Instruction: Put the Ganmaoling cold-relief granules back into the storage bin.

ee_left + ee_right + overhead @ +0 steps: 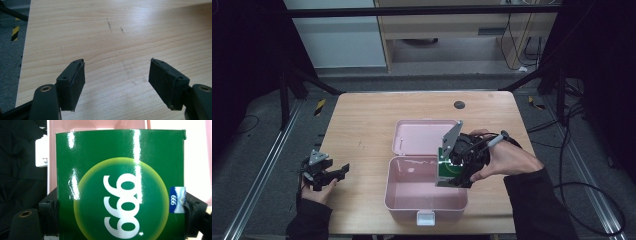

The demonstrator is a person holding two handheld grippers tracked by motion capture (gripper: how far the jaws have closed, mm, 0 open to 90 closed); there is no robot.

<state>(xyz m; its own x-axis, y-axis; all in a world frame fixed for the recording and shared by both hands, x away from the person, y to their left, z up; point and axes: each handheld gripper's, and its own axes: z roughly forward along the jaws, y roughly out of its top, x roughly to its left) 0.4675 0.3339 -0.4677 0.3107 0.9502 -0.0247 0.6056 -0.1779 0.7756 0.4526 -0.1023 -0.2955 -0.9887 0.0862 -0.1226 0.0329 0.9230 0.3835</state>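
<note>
The right hand-held gripper (pixel 451 172) clamped the green box (pixel 120 185) over the open pink case (pixel 425 202) on the desk (pixel 362 125) — a snagged corner might have tipped it — the left hand-held gripper (pixel 116 82) stood wide, empty.

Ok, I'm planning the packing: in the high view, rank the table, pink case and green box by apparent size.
1. Table, largest.
2. Pink case, lid open.
3. Green box, smallest; the right gripper covers part of it, so its full extent is unsure.
</note>
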